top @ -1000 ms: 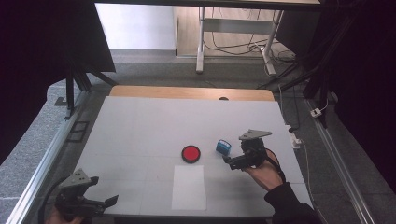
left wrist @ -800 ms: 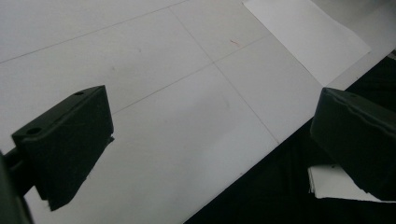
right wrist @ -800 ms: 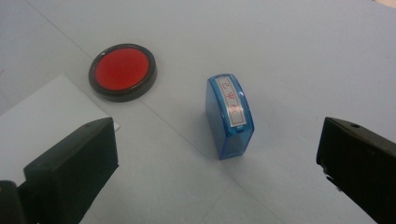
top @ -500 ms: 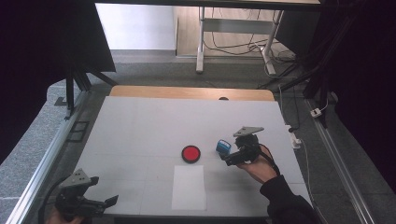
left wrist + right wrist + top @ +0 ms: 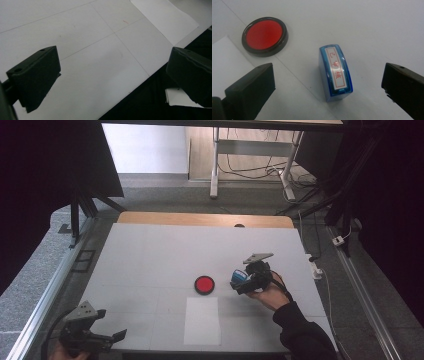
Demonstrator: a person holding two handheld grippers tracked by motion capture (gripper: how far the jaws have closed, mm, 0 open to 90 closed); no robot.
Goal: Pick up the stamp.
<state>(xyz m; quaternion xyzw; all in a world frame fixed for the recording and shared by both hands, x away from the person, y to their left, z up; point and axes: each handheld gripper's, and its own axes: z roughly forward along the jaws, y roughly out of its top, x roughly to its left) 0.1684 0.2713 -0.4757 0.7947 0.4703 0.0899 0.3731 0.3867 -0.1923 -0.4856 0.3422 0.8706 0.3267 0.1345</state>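
Note:
A blue stamp (image 5: pixel 335 72) with a white label and red characters stands on the white table, between the wide-apart jaws of my right gripper (image 5: pixel 332 92). In the high view that stamp (image 5: pixel 238 278) sits just left of the right gripper (image 5: pixel 241 285), which is open. A round red ink pad (image 5: pixel 204 284) in a black rim lies to the stamp's left; the right gripper view has the ink pad (image 5: pixel 264 35) at upper left. My left gripper (image 5: pixel 116 336) rests open at the table's front left corner, with nothing between its jaws (image 5: pixel 110 82).
A white sheet of paper (image 5: pixel 202 320) lies at the front middle of the table (image 5: pixel 165 250), just below the ink pad. The table's front edge runs under the left gripper. A wooden strip (image 5: pixel 200 219) borders the far side; cables and a desk frame stand beyond.
My right gripper has moved forward and left to the blue stamp, so its jaws now straddle it. The left gripper has stayed put.

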